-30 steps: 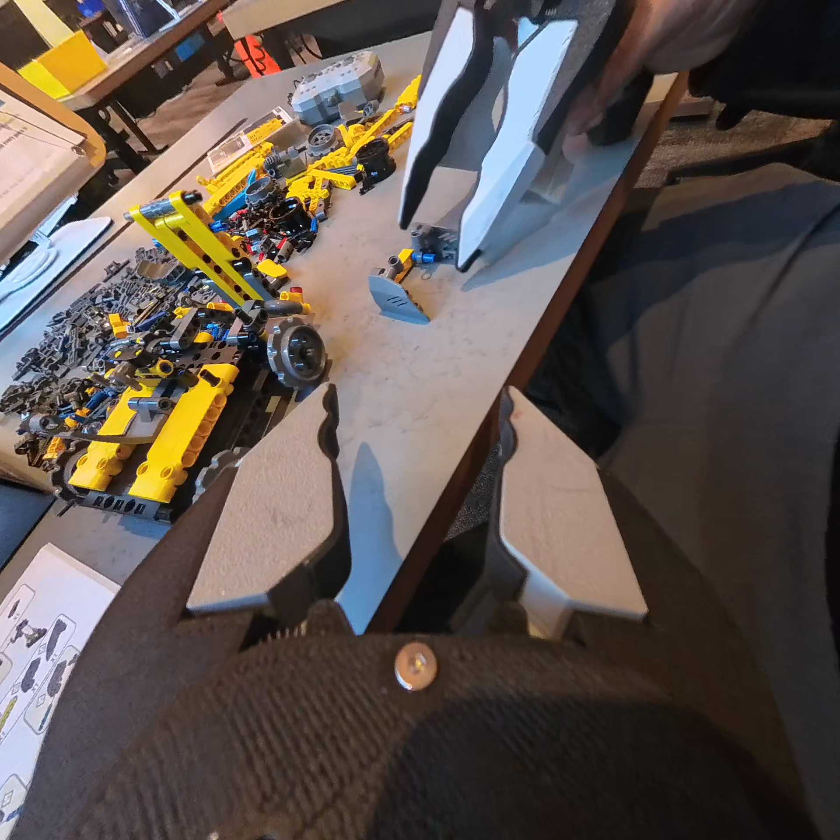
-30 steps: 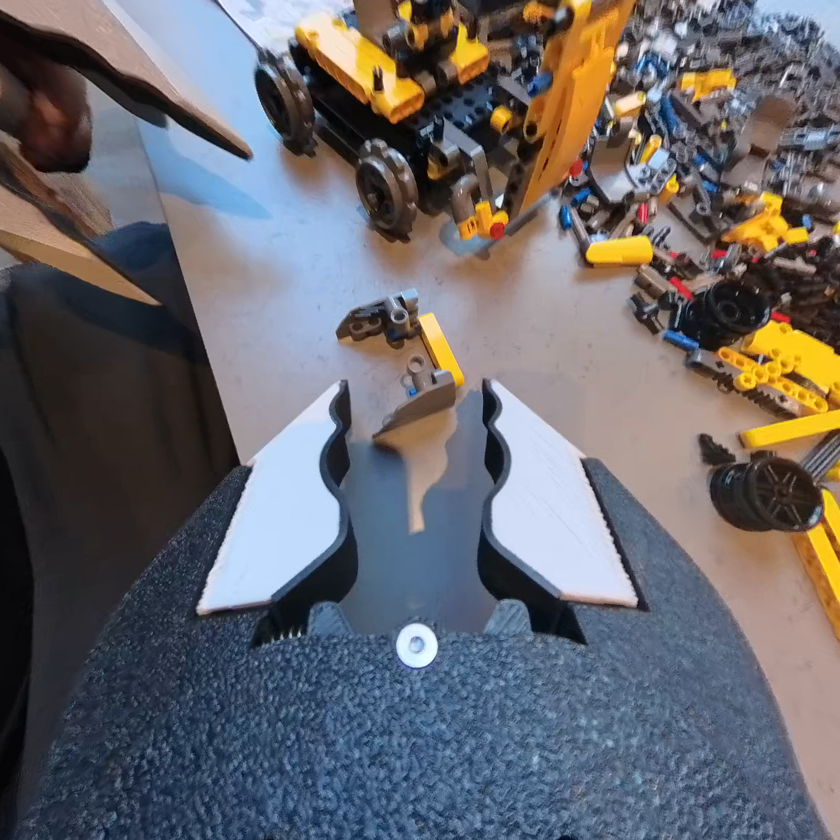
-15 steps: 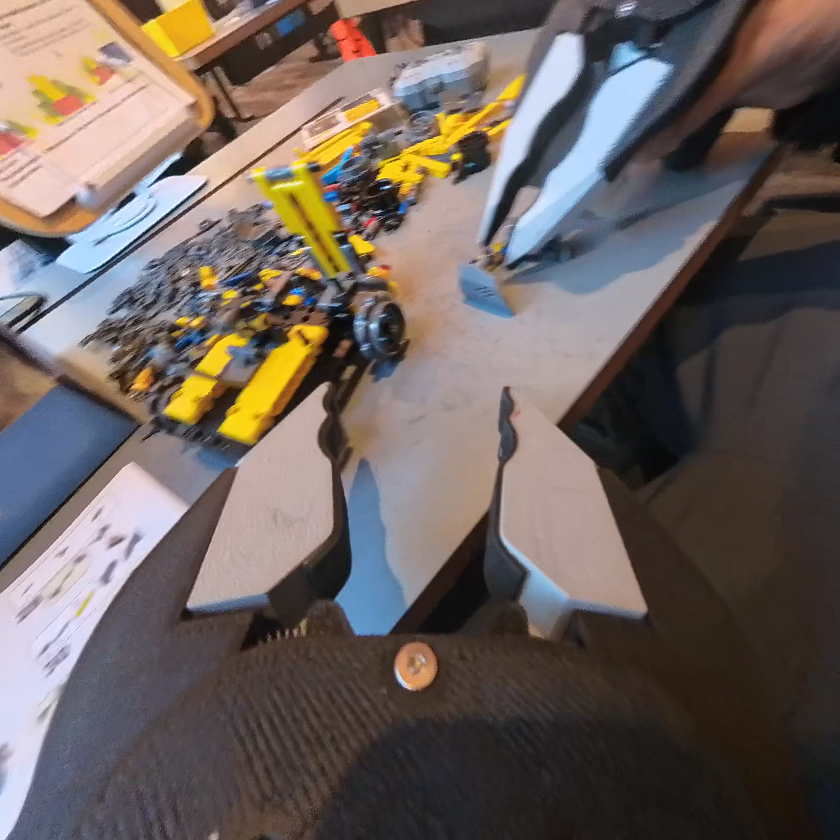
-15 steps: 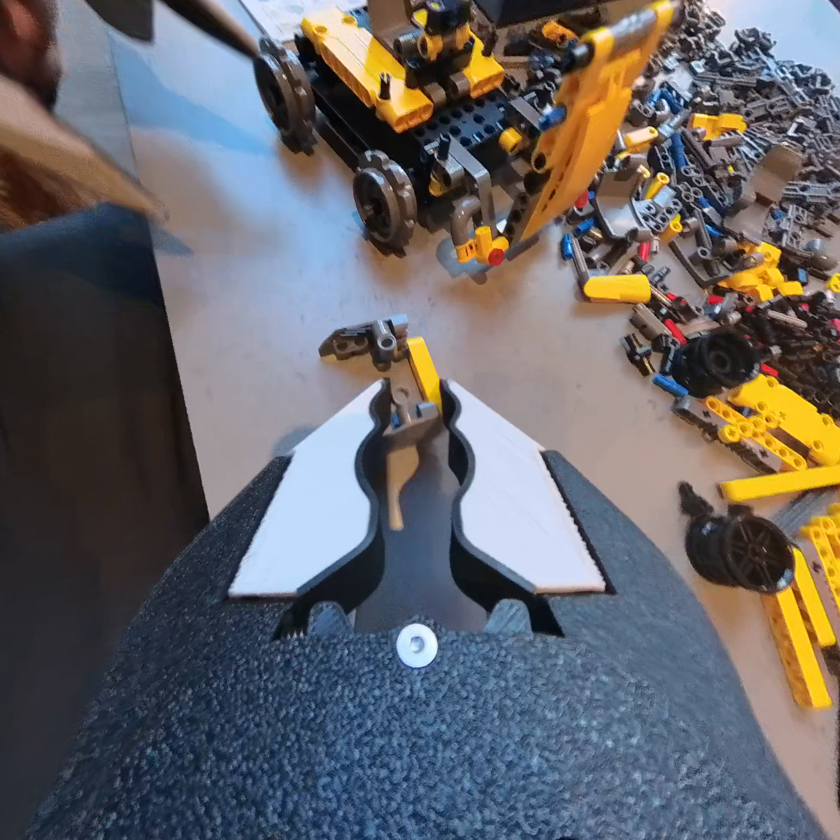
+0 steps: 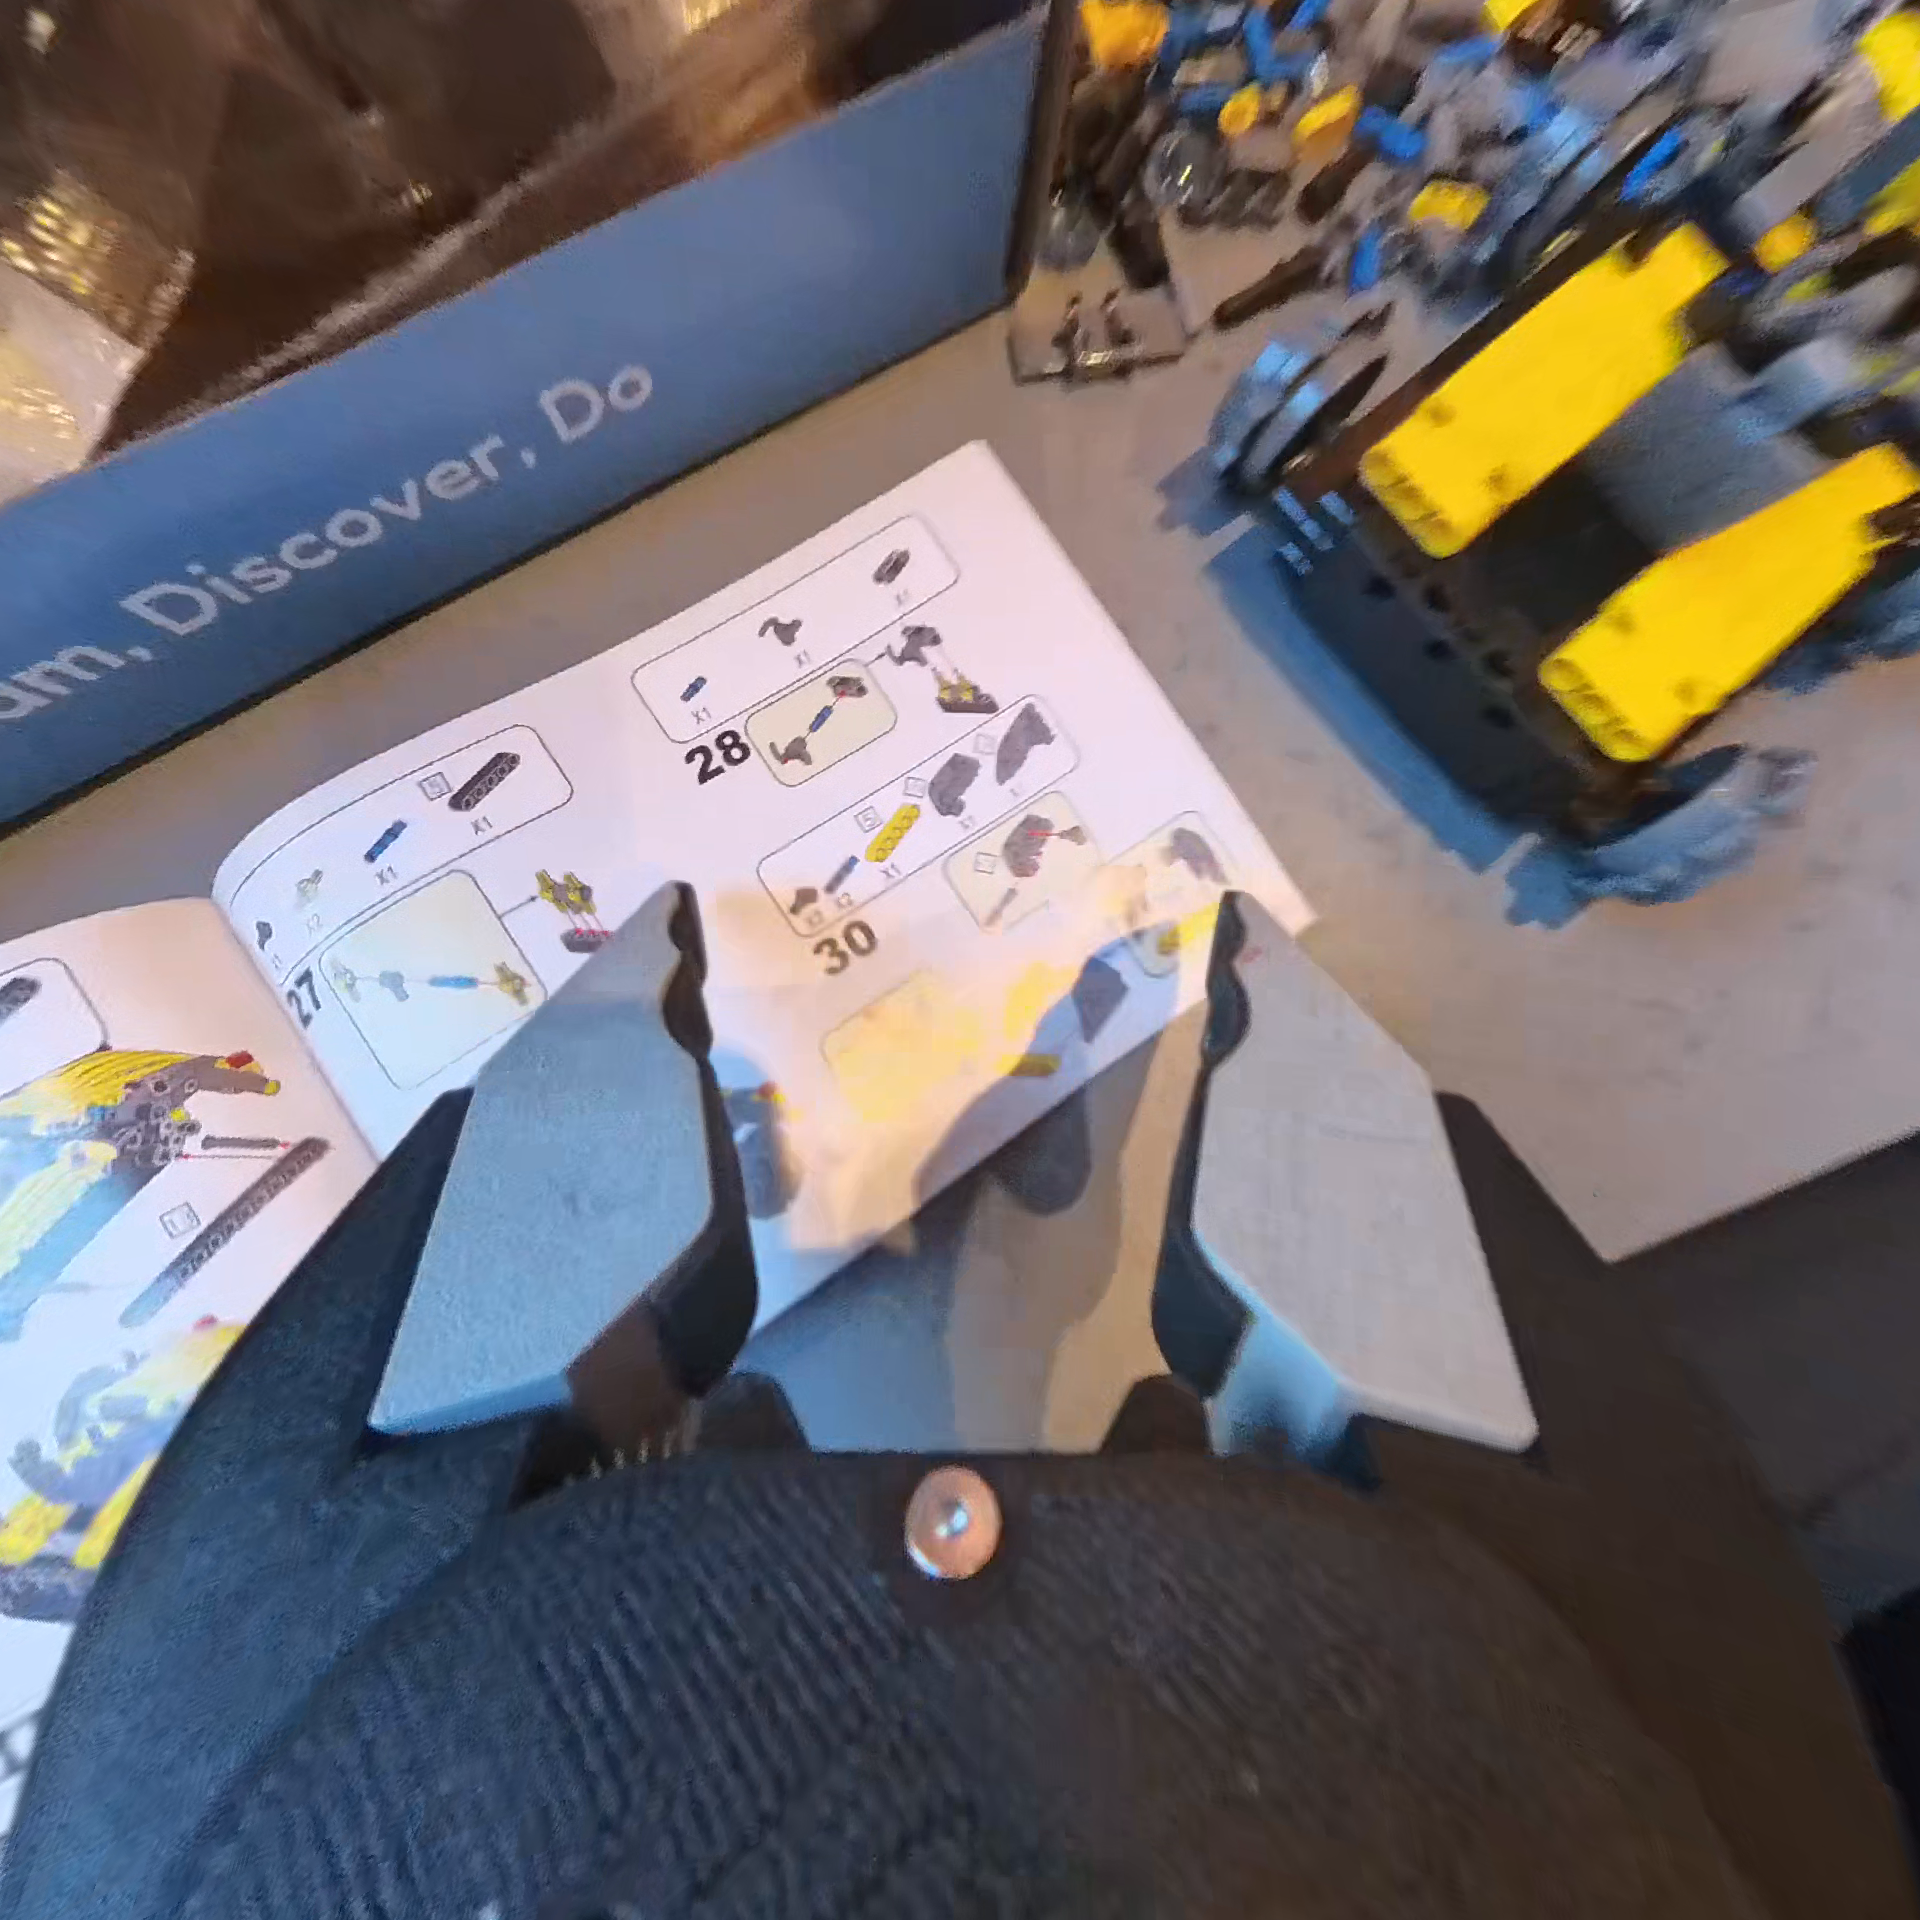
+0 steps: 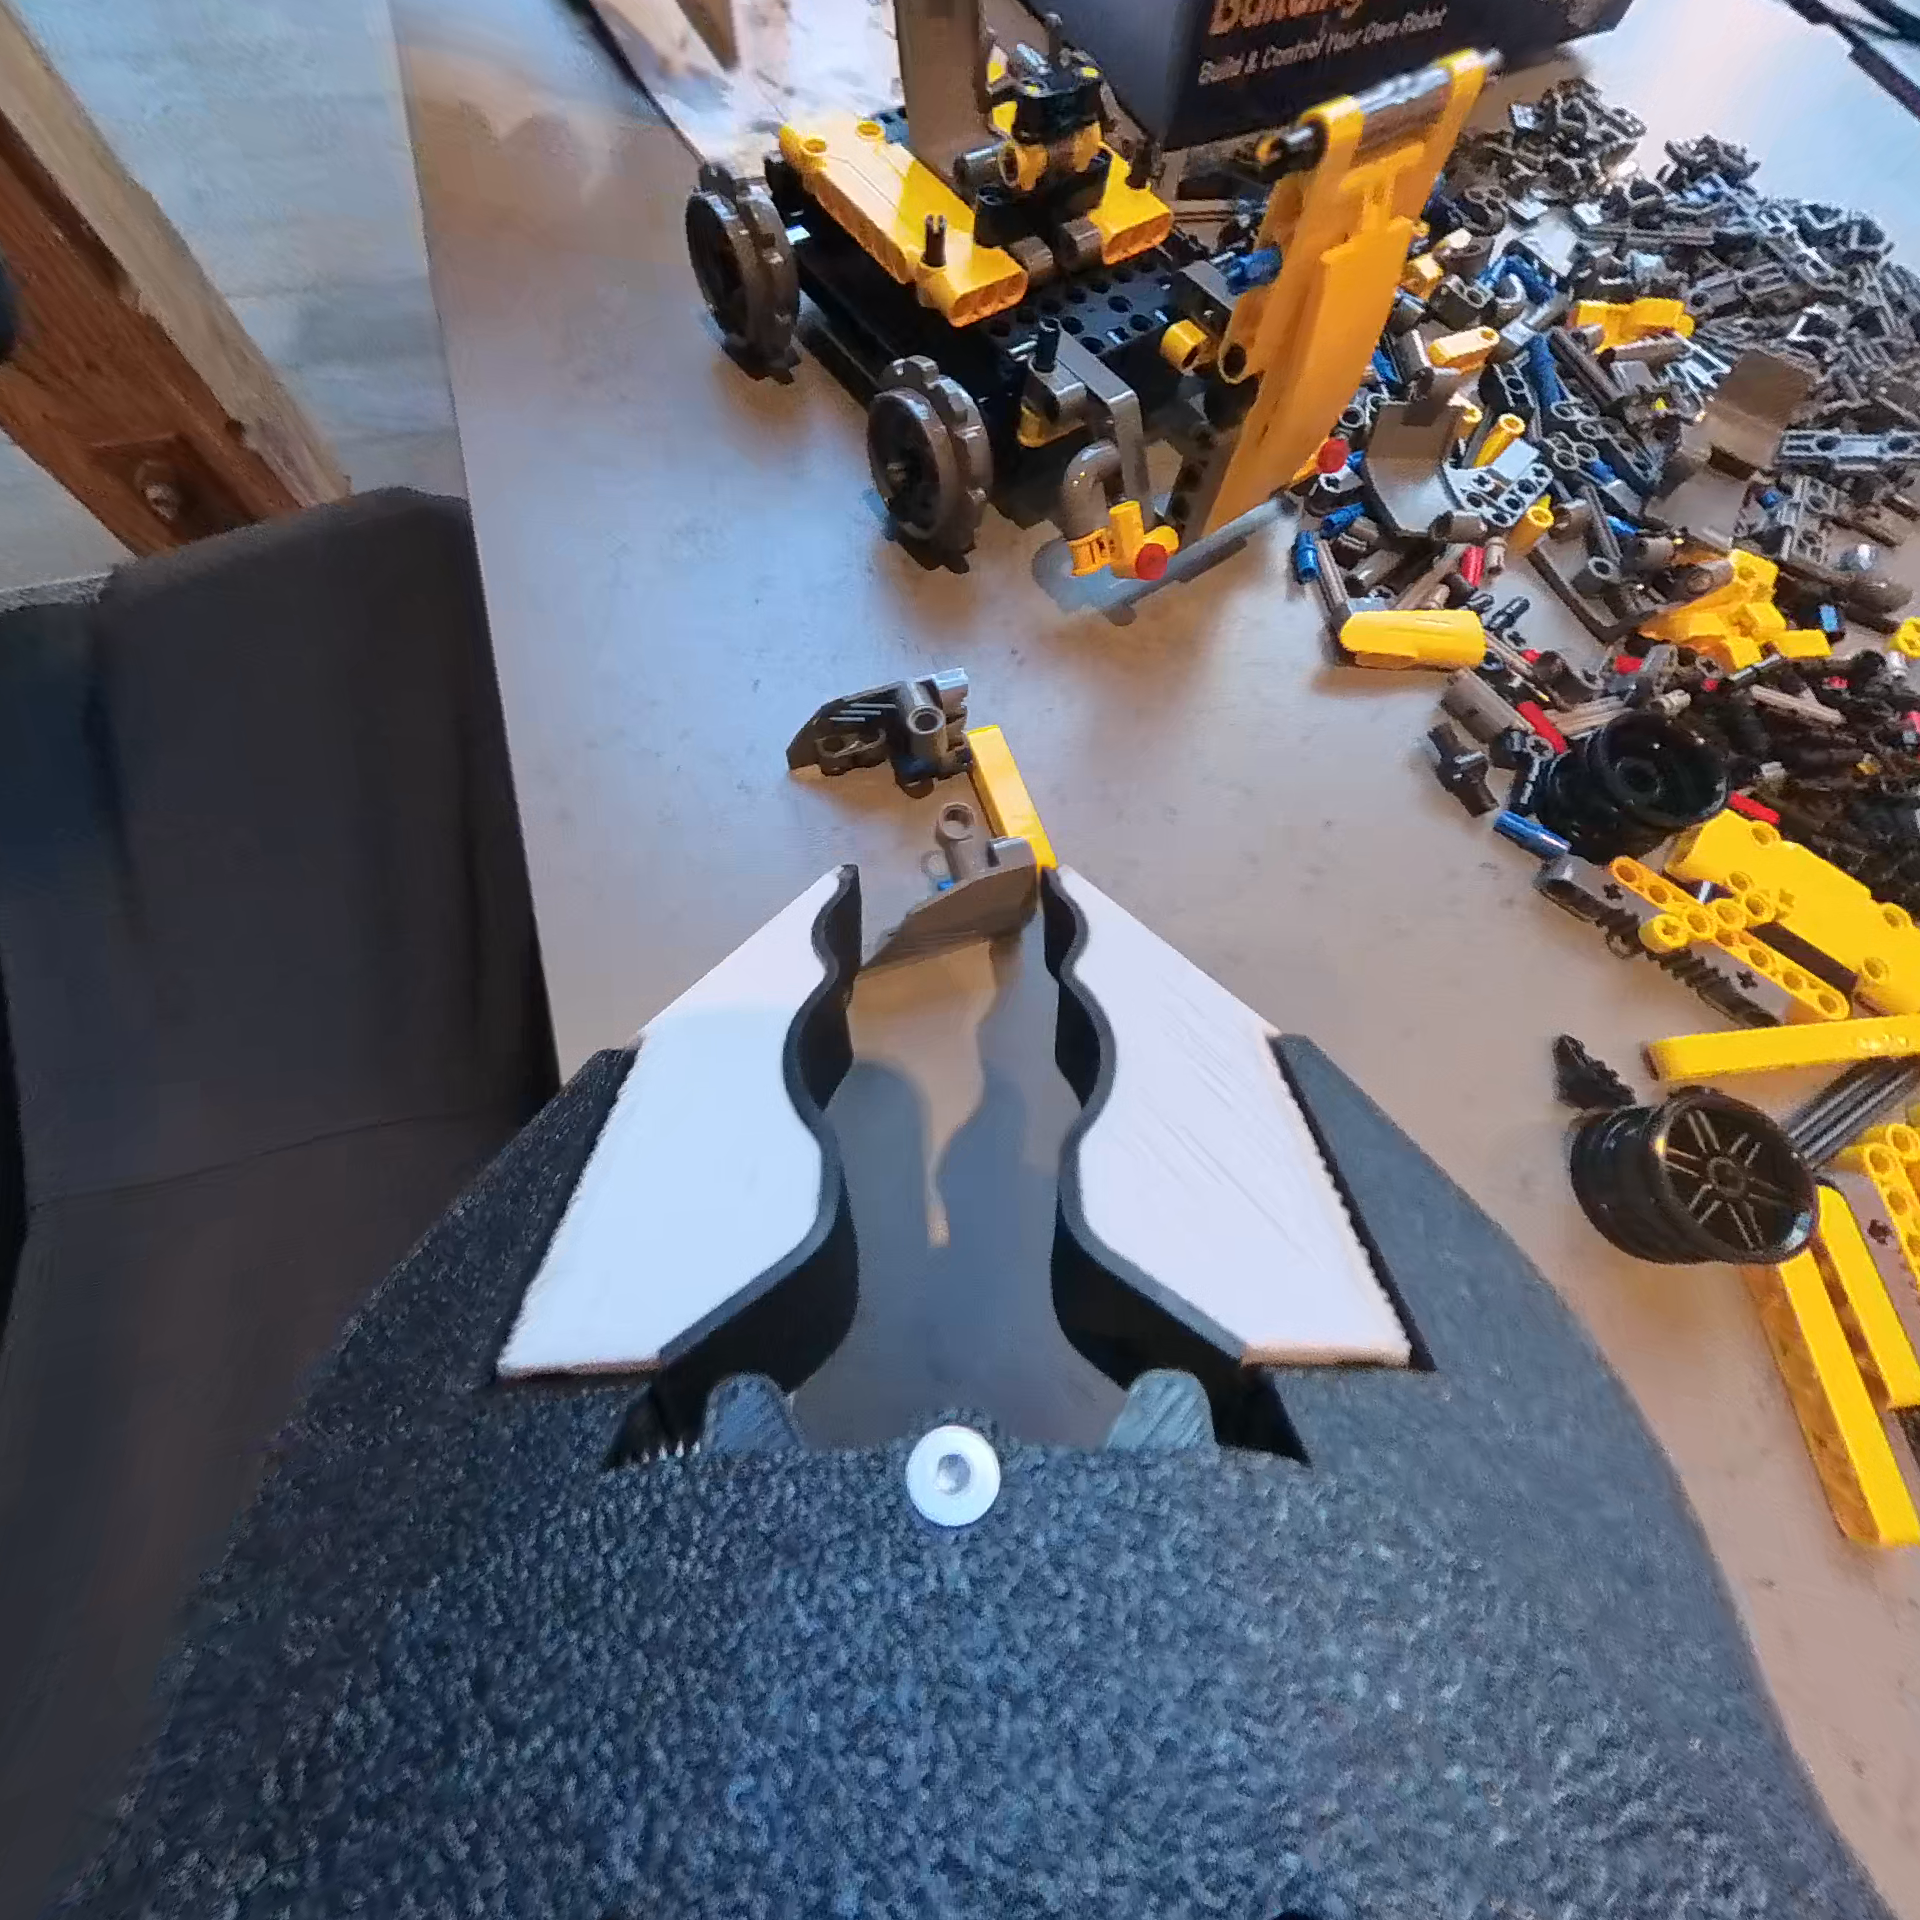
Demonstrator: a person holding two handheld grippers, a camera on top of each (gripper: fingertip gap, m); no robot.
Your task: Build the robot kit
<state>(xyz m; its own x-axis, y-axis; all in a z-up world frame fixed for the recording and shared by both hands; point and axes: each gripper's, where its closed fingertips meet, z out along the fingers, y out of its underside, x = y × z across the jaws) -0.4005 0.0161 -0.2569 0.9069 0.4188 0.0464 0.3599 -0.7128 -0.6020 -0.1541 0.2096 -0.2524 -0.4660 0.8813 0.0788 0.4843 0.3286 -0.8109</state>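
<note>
**Grey piece between my right gripper's jaws, near the worktop edge**

My right gripper (image 6: pixel 951 883) is partly closed around a small grey wedge piece (image 6: pixel 961 909). The piece touches the right-hand finger and reaches almost to the other one. I cannot tell whether it is really clamped or only sits in the gap.

It lies on the near side of the half-built yellow and black model (image 6: pixel 987 270), between the model and me. A small grey and yellow assembly (image 6: pixel 904 738) sits just beyond it, on the way to the model. The heap of loose parts (image 6: pixel 1662 364) spreads to the right of the model. A black wheel (image 6: pixel 1704 1184) lies well to the right and nearer to me than the model.

My left gripper (image 5: pixel 951 904) is wide open and holds nothing. It hovers over an open instruction booklet (image 5: pixel 727 727) that lies to the left of the model (image 5: pixel 1558 499), with a blue box (image 5: pixel 416 436) behind the booklet.

As I judge it, the main risk is a weak hold. The wedge is thin and slanted, so the jaws may pinch only its corners. It could then twist or pop out and skid off the worktop (image 6: pixel 644 520), whose edge is close on the left, toward the dark chair (image 6: pixel 260 831). A careless nudge could also push the small assembly beyond it.

The wedge's long axis runs across the gap between my jaws, slanting from near-left to far-right. Its short peg end points away from me, toward the model.
</note>
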